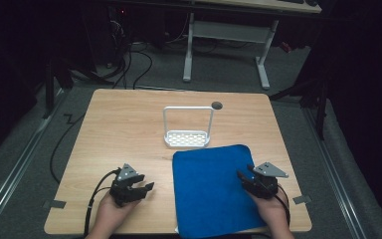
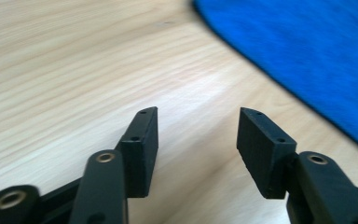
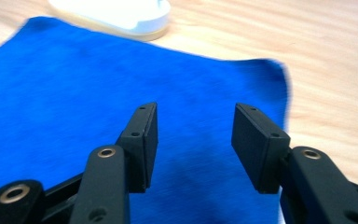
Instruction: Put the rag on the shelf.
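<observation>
With both my left gripper [image 1: 146,187] and right gripper [image 1: 242,175] wide open and empty, I'd judge pinching the flat blue cloth [image 1: 213,186] at its near edges, low against the light wooden table [image 1: 124,129], works best.

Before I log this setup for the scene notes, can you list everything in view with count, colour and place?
Table: one, light wood, centre of the high view.
Cloth: one, blue, lying flat on the table's near right part, its near edge at the table edge.
Rack: one, white, perforated base with a tall wire loop, standing just beyond the cloth.
Hole: one, dark, round, in the tabletop behind the rack.
Desk frame: one, white legs, on the floor beyond the table.
Left gripper: one, black, jaws apart, over bare wood left of the cloth.
Right gripper: one, black, jaws apart, over the cloth.
</observation>
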Available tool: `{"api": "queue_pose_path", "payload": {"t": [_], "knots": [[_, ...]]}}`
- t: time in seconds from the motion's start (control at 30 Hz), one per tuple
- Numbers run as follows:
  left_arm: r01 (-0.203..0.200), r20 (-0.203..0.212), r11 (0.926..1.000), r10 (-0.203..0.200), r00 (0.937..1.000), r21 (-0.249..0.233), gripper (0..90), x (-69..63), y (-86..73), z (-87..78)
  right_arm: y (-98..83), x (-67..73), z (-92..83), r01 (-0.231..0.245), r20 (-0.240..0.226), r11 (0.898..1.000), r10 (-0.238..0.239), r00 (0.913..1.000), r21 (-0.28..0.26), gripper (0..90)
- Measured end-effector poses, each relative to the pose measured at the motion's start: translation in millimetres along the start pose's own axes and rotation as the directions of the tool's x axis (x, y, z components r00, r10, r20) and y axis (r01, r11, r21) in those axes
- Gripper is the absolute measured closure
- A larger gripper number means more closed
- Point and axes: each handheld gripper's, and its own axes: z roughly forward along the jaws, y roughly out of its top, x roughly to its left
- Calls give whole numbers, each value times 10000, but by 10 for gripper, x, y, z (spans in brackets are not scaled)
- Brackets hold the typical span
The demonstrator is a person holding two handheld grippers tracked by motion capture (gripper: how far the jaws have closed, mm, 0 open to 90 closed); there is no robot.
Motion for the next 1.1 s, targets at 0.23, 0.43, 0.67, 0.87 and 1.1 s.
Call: {"api": "queue_pose_path", "payload": {"t": [0.23,0.43,0.67,0.87,1.1], "knots": [[143,105,9999,-143,9998,23,473,44,26,63,10,72,100,-23,-422,9993,39,9991,374,480],[-23,176,10000,23,9998,7,454,-23,43,84,-2,45,121,-87,-426,9996,98,9990,263,464],[-85,292,10000,86,9995,-19,452,-79,41,75,14,13,105,-146,-423,9999,148,9990,71,456],[-119,749,9999,127,9971,-104,452,-208,61,97,25,13,110,-263,-442,9996,267,9987,87,441],[-175,1931,9990,253,9808,-423,453,-558,176,207,28,16,101,-224,-444,9997,225,9988,16,441]]}}
